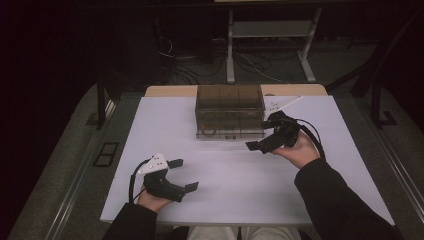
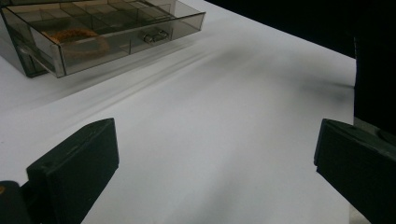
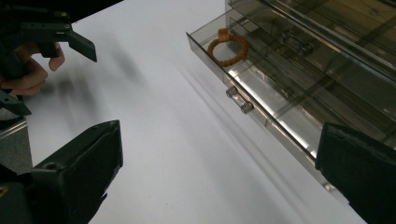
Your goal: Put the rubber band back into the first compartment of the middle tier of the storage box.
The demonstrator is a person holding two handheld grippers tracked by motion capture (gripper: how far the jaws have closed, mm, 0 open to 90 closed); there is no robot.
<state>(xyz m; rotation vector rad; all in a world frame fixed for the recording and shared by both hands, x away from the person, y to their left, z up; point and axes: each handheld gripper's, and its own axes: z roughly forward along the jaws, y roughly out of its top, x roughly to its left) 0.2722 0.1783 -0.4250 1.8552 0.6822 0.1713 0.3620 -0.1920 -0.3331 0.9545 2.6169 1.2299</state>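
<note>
a smoky transparent drawer box (image 1: 230, 100) stands at the far middle of the white table (image 1: 220, 175). its bottom drawer (image 3: 261, 107), split into compartments, is pulled partly out toward the person; a small clear handle (image 3: 239, 100) sits on its front wall. an orange beaded bracelet (image 3: 228, 46) lies flat in the end compartment, close behind the front wall

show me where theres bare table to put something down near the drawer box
Free: the white table between the left gripper and right gripper, in front of the drawer box; also the strip left of the box. Crowded: the box's right front corner, where the right gripper hovers.
</note>
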